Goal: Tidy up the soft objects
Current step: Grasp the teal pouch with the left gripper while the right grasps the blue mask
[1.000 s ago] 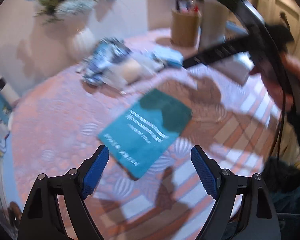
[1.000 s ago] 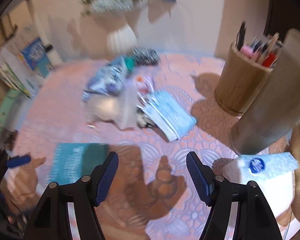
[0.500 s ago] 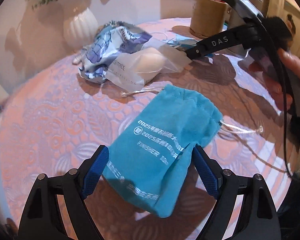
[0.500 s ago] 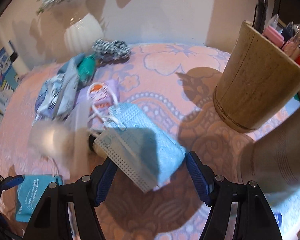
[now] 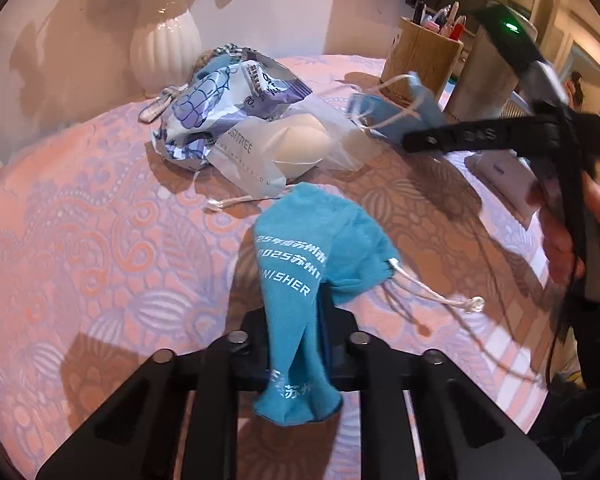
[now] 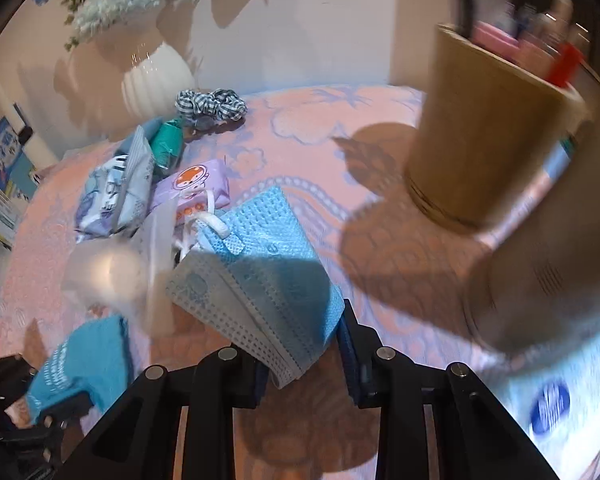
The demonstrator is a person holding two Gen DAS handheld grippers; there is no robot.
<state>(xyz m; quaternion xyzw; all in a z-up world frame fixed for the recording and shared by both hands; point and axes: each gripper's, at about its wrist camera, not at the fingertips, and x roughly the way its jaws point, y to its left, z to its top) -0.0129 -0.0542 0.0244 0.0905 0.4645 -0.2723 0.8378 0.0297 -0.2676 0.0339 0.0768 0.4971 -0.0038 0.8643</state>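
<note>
My left gripper [image 5: 296, 344] is shut on a teal drawstring pouch [image 5: 304, 264] with white lettering, pinching it into a fold just above the pink tablecloth. My right gripper [image 6: 304, 364] is shut on a stack of light blue face masks [image 6: 260, 276], lifted slightly; it also shows in the left wrist view [image 5: 392, 116]. The pouch shows at the lower left of the right wrist view [image 6: 80, 360]. A translucent bag holding a beige sponge [image 5: 296, 144], a blue-white printed packet [image 5: 220, 96], a purple tissue pack [image 6: 192, 188] and a checked scrunchie [image 6: 210, 104] lie behind.
A white ribbed vase [image 5: 164, 46] stands at the back by the wall. A wooden pen holder [image 6: 488, 140] and a grey cylinder [image 5: 488, 76] stand at the right. A white tissue pack [image 6: 560, 392] lies at the right front.
Both grippers have closed: the left on the teal pouch, the right on the mask stack. The masks have come up off the cloth.
</note>
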